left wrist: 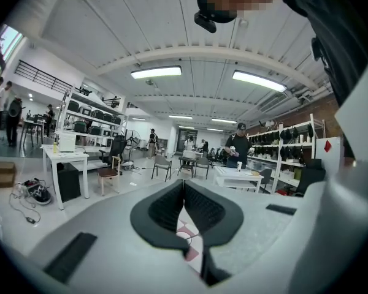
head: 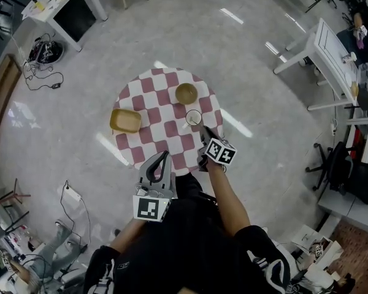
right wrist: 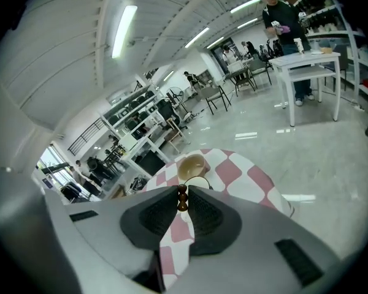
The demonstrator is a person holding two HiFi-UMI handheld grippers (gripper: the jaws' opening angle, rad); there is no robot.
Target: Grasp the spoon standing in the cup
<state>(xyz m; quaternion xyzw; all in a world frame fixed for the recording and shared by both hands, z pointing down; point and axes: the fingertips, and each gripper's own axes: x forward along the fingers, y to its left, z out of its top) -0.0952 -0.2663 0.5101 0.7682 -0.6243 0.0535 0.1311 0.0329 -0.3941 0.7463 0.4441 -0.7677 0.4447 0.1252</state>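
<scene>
A clear glass cup (head: 193, 117) stands on the right part of the round checked table (head: 153, 106). In the right gripper view, the brown beaded handle end of the spoon (right wrist: 182, 199) sits pinched between the two dark pads, with the cup's rim (right wrist: 199, 181) just beyond the tips. My right gripper (head: 202, 130) reaches over the table's near right side and is shut on that handle. My left gripper (head: 165, 156) hangs back at the table's near edge, close to the person's body. Its tips (left wrist: 184, 185) meet with nothing between them.
A round wooden bowl (head: 186, 93) stands just behind the cup, and a yellow-brown rectangular tray (head: 125, 120) lies on the table's left side. White desks (head: 322, 51) and chairs stand around the shiny floor, and cables (head: 43, 72) lie at the far left.
</scene>
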